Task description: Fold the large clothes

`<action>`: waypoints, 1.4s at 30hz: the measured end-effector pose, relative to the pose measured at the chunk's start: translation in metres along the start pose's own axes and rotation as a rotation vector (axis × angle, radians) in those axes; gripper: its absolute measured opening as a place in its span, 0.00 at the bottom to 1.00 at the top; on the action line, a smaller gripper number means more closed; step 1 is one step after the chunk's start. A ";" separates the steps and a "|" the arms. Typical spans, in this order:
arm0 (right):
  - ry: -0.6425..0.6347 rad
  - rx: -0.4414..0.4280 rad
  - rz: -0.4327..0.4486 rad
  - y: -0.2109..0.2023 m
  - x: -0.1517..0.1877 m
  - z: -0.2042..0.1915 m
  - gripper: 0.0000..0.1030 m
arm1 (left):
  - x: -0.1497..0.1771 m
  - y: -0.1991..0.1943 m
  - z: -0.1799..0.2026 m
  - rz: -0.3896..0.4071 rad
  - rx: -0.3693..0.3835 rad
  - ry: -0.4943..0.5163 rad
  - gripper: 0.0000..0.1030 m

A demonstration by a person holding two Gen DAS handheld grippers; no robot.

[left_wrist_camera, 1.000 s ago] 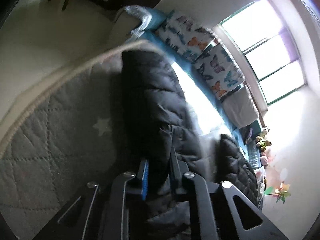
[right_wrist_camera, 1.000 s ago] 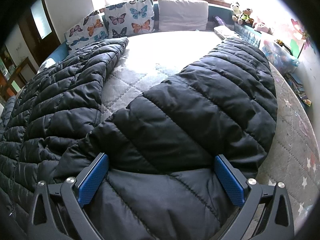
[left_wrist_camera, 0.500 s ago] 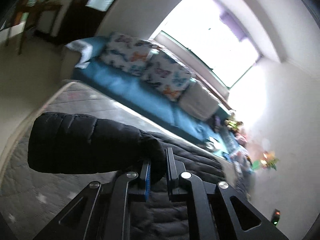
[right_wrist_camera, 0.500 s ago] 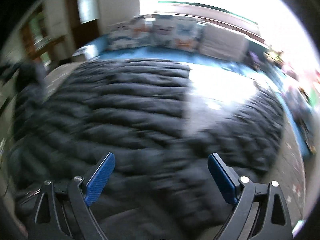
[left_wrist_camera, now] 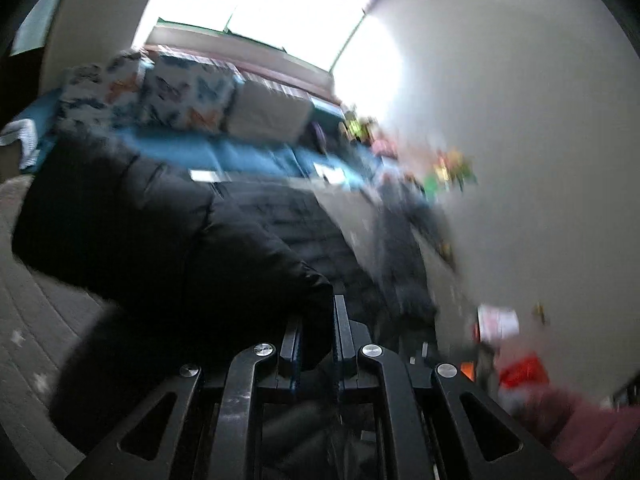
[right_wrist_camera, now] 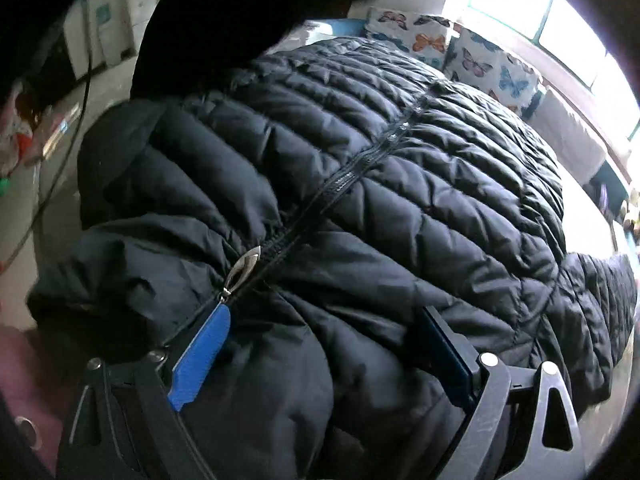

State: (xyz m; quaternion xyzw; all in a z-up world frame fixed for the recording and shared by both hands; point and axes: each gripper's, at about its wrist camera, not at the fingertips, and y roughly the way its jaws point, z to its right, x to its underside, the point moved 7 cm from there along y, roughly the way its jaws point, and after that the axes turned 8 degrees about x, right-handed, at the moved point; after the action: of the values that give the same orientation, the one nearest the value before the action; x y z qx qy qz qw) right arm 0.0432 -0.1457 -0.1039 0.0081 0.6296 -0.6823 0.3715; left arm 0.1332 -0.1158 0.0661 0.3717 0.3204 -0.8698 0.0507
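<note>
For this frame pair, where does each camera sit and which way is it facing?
Left wrist: on the left gripper, shut on a sleeve of the black puffer jacket, facing the butterfly cushions and window; view blurred.
Right wrist: on the right gripper, looking down along the jacket's zipper; wide jaws rest over the fabric.
Shared: jacket, butterfly cushions, window.
</note>
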 end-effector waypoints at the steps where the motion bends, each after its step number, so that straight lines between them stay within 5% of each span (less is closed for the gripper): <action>1: 0.002 -0.002 -0.003 -0.007 -0.003 0.004 0.98 | 0.012 0.013 0.006 -0.039 0.003 0.009 0.12; 6: -0.022 0.064 0.051 -0.040 -0.009 0.017 0.98 | 0.071 0.063 0.022 -0.182 0.028 -0.014 0.12; 11: 0.045 0.038 0.030 -0.036 0.004 0.021 0.98 | 0.111 0.087 0.017 -0.262 -0.019 0.045 0.13; 14: 0.097 0.008 -0.010 -0.018 0.015 0.018 0.98 | 0.119 0.085 0.007 -0.232 -0.042 0.046 0.20; 22: 0.239 -0.027 0.037 -0.042 0.016 0.034 0.98 | 0.129 0.095 0.035 -0.162 0.020 0.064 0.70; 35: 0.407 0.064 0.083 -0.068 0.030 0.088 0.98 | 0.139 0.067 0.032 -0.135 0.132 -0.060 0.75; 38: 0.443 0.063 0.104 -0.074 0.028 0.097 0.98 | 0.131 0.035 0.022 -0.087 0.105 -0.055 0.75; 42: 0.502 -0.030 0.137 -0.078 0.021 0.098 0.98 | 0.110 -0.022 -0.007 0.047 -0.028 -0.044 0.81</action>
State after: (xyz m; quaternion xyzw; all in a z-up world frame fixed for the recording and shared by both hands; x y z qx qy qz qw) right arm 0.0329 -0.2463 -0.0269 0.2143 0.7101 -0.6229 0.2488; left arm 0.0514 -0.0774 -0.0008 0.3591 0.3225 -0.8718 0.0832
